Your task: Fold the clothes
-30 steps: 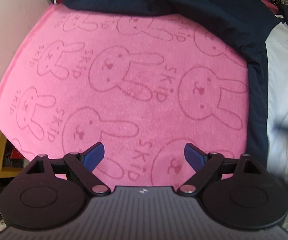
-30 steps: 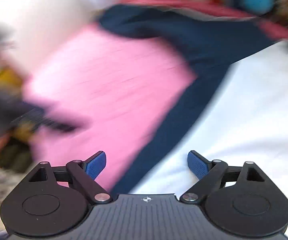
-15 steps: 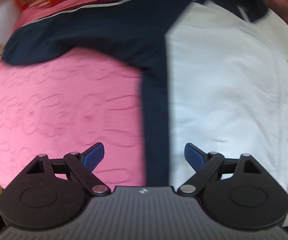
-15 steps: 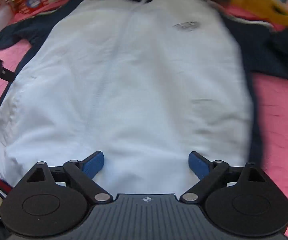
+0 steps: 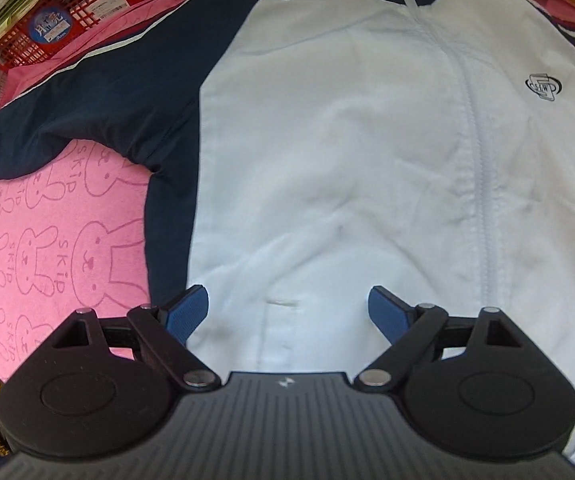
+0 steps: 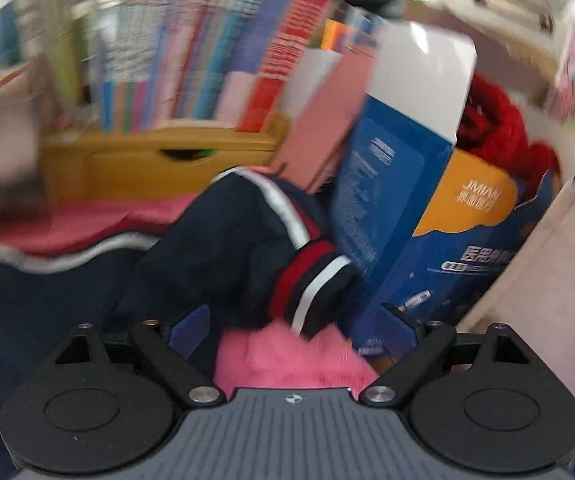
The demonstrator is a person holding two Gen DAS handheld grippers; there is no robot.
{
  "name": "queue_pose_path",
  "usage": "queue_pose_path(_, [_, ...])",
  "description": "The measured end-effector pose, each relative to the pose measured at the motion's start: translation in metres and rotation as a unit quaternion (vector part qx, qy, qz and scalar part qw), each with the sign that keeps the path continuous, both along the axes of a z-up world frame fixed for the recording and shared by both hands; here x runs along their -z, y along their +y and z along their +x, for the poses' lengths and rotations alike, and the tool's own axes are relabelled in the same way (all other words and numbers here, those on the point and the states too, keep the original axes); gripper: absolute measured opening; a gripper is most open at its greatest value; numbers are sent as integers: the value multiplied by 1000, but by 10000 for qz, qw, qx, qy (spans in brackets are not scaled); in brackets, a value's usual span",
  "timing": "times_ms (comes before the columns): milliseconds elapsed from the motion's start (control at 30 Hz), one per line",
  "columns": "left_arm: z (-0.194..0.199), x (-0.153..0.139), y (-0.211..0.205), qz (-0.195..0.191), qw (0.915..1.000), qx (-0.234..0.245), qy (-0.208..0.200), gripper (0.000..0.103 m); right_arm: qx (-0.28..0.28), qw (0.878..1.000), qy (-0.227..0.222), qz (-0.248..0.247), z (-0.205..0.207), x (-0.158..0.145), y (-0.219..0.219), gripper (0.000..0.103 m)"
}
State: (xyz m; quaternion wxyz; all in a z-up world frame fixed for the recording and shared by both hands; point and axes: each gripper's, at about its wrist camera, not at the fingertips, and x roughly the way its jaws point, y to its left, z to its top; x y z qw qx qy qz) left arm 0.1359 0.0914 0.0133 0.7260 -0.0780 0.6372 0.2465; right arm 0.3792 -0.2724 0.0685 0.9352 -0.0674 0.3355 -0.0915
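Observation:
A white zip jacket point(image 5: 367, 152) with navy sleeves lies front up on a pink bunny-print towel point(image 5: 47, 240). Its navy left sleeve point(image 5: 87, 100) stretches out to the left. My left gripper point(image 5: 289, 312) is open and empty above the jacket's lower hem. In the right wrist view, the other navy sleeve point(image 6: 231, 248) lies bunched, its red, white and navy cuff point(image 6: 315, 288) just ahead of my right gripper point(image 6: 293, 330), which is open and empty over the pink towel point(image 6: 287, 360).
A red basket with papers point(image 5: 47, 12) stands at the back left. A blue and orange box point(image 6: 415, 232) stands right beside the cuff. A yellow wooden book rack point(image 6: 159, 160) with books and a red knit item point(image 6: 499, 128) stand behind.
My left gripper swung from the bare towel to over the jacket's lower front. My right gripper swung from the jacket's body to the right sleeve cuff by the box. Both stayed open.

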Motion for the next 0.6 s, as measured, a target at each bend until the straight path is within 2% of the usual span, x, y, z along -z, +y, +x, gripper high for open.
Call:
queue_pose_path(67, [4, 2, -7, 38, 10000, -25, 72, 89, -45, 9998, 167, 126, 14, 8, -4, 74])
queue_pose_path(100, [5, 2, -11, 44, 9999, -39, 101, 89, -91, 9994, 281, 151, 20, 12, -6, 57])
queue_pose_path(133, [7, 2, -14, 43, 9999, -46, 123, 90, -74, 9990, 443, 62, 24, 15, -5, 30])
queue_pose_path(167, [8, 3, -17, 46, 9999, -45, 138, 90, -57, 9982, 605, -27, 29, 18, -5, 13])
queue_pose_path(200, [10, 2, -20, 62, 9999, -42, 146, 90, -21, 9973, 717, -175, 32, 20, -5, 7])
queue_pose_path(267, [12, 2, -24, 104, 9998, -44, 161, 90, 166, 9935, 536, -994, 26, 13, -3, 7])
queue_pose_path(300, [13, 2, -25, 132, 9997, -53, 174, 90, 63, 9873, 446, -1522, 19, 13, 2, 6])
queue_pose_path(367, [13, 2, -23, 189, 9996, -106, 184, 90, -144, 9661, 262, -2565, 6, 14, 13, 10])
queue_pose_path(400, [12, 1, -21, 204, 9995, -159, 174, 90, -247, 9511, 169, -3075, -1, 14, 18, 19])
queue_pose_path(433, [11, 1, -18, 217, 9994, -215, 161, 90, -298, 9365, 78, -3493, -8, 14, 23, 46])
queue_pose_path(467, [10, 1, -15, 224, 9993, -272, 153, 90, -201, 9386, 5, -3443, -15, 10, 26, 59])
queue_pose_path(500, [8, 1, -11, 231, 9991, -331, 146, 90, -366, 9562, -62, -2904, -25, 0, 31, 65])
queue_pose_path(567, [5, 3, -4, 249, 9986, -451, 142, 90, -734, 9813, -163, -1773, -45, -20, 40, 65])
queue_pose_path(600, [3, 4, 0, 259, 9983, -512, 140, 90, -1147, 9873, -56, -1098, -53, -25, 51, 65])
